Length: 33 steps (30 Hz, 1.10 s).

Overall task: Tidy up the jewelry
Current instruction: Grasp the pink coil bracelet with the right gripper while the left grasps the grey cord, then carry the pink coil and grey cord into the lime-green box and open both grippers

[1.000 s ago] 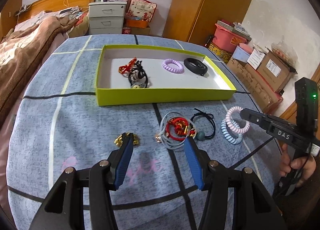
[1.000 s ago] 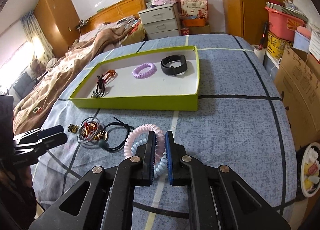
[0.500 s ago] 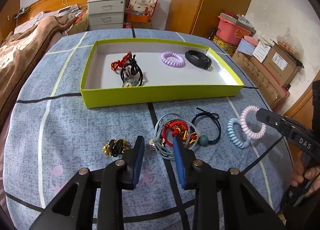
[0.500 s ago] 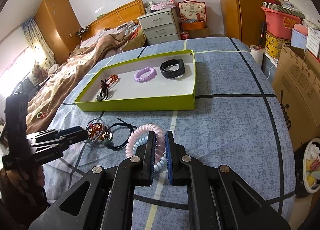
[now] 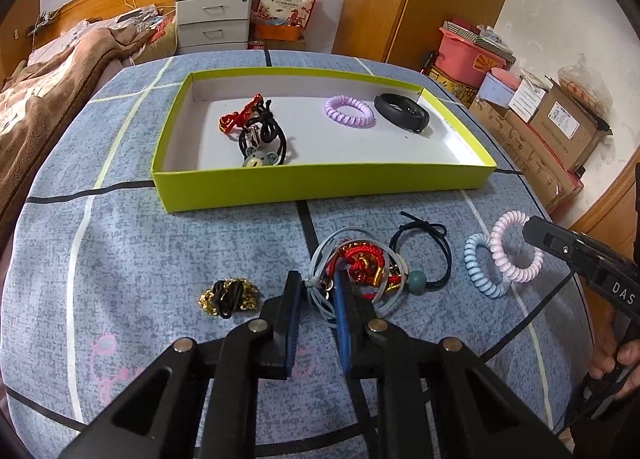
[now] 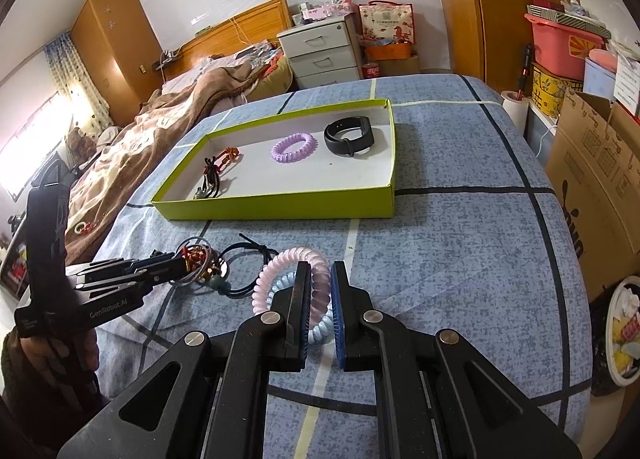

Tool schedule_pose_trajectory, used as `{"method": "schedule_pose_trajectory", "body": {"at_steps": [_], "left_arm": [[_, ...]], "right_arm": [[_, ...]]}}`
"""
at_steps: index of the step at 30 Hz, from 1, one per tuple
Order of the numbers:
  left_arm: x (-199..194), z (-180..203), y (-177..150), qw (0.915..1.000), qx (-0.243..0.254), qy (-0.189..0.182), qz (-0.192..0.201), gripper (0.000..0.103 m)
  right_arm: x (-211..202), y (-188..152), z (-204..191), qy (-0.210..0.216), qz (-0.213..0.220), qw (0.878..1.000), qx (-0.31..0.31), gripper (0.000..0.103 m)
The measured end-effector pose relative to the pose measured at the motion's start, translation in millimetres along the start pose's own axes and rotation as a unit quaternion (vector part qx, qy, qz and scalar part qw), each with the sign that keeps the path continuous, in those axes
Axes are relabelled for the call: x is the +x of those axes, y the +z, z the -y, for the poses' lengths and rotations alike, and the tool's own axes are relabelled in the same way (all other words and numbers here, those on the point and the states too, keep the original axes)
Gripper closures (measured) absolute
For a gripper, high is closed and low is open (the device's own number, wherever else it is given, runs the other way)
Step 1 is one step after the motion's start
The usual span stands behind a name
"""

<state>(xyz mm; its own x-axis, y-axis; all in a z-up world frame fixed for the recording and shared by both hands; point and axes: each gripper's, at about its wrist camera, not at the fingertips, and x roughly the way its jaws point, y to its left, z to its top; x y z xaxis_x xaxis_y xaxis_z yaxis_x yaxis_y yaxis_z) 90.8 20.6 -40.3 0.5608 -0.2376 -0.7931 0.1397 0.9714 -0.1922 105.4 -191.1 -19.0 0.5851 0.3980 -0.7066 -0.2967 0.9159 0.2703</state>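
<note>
A lime-green tray (image 5: pixel 320 183) on the blue bedspread holds a purple coil hair tie (image 5: pixel 350 112), a black wristband (image 5: pixel 402 112), a red cord piece and black hair ties. In front of it lie a gold chain (image 5: pixel 229 296), a grey cord with a red-gold bracelet (image 5: pixel 362 264), a black elastic with a teal bead (image 5: pixel 418 281), and pink (image 5: pixel 516 245) and blue (image 5: pixel 482 265) coil ties. My left gripper (image 5: pixel 318 285) has closed onto the grey cord. My right gripper (image 6: pixel 320 283) is shut on the pink coil tie (image 6: pixel 280 263).
A bed with a brown blanket (image 6: pixel 160 127) lies to the left. White drawers (image 5: pixel 214 21) stand behind the tray. Cardboard boxes (image 5: pixel 560 127) and a red bin (image 5: pixel 468 55) line the right side.
My left gripper moved right from the gold chain to the grey cord and closed from wide open. My right gripper stayed clamped on the pink coil tie.
</note>
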Motion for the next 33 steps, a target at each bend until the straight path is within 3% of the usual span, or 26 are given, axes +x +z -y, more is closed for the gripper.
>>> {"method": "schedule_pose_trajectory", "body": {"at_steps": [21,33], "left_arm": [[-34,-4,8,0.9983,-0.015,-0.029,0.049,0.086],[-45,1,41,0.9964,-0.003,-0.044,0.072,0.086]], "right_arm": [[-9,3,-4,-0.003,0.011,1.000,0.001,0.093],[-18,28,-9,-0.001,0.034,0.999,-0.002,0.093]]}}
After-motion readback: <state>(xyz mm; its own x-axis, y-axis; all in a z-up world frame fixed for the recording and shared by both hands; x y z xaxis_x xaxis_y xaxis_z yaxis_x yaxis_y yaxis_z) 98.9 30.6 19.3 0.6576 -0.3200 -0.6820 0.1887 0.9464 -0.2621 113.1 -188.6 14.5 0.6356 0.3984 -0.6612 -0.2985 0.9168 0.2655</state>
